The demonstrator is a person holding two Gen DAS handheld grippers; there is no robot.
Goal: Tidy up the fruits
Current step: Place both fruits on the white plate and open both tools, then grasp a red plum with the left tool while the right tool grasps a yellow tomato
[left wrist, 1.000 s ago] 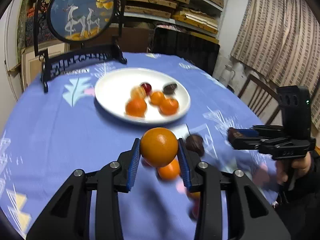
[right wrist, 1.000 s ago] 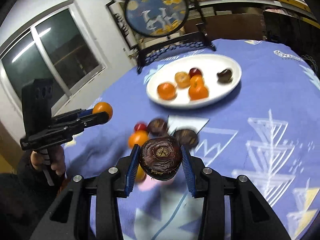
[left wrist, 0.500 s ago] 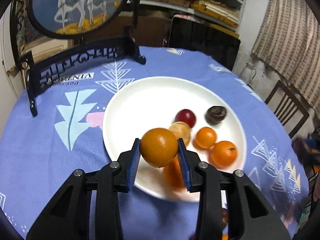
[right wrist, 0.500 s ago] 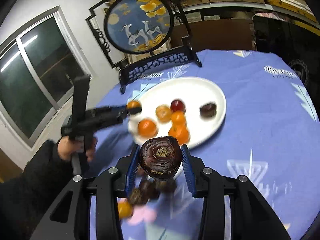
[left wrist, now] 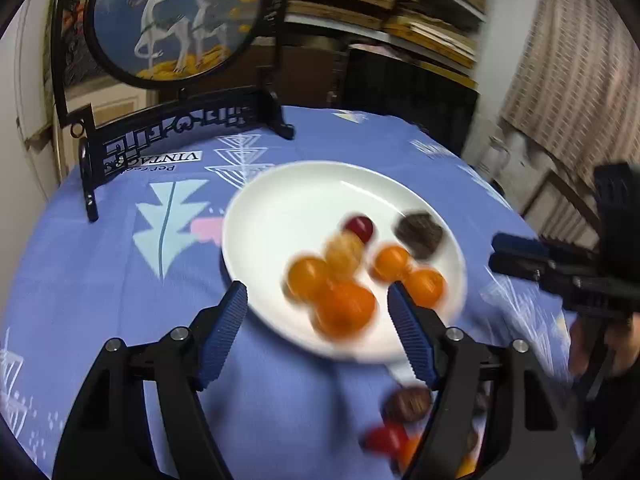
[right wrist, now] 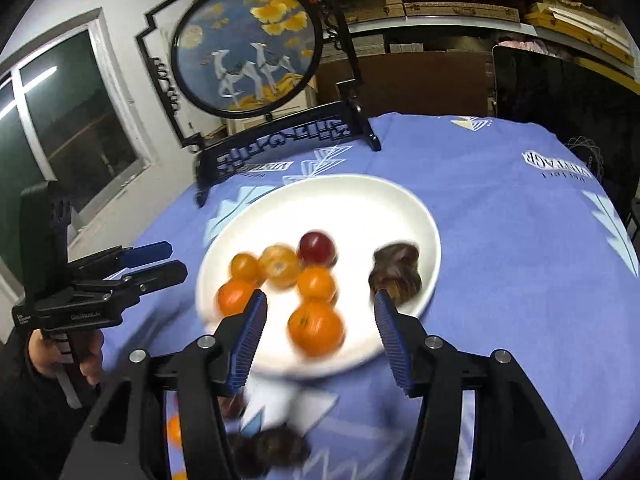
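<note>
**Fruit on the plate, both grippers empty**

Now your white plate (right wrist: pixel 404 200) sits on the blue tablecloth (right wrist: pixel 520 240), in front of the round picture stand (right wrist: pixel 248 48). On the plate you have four oranges, and the biggest orange (right wrist: pixel 316 330) lies nearest its front rim. A pale peeled fruit (right wrist: pixel 281 266) and a red fruit (right wrist: pixel 317 249) touch the oranges. A dark brown fruit (right wrist: pixel 396 270) lies alone on the right side of the plate. More fruit (left wrist: pixel 404 420) lies on the cloth, off the plate; it is blurry, but you can make out red, brown and orange pieces.

Your left gripper (left wrist: pixel 318 312) has its fingers spread wide and holds nothing, over the near rim of the plate. Your right gripper (right wrist: pixel 320 312) is spread wide too, empty, just above the biggest orange.
</note>
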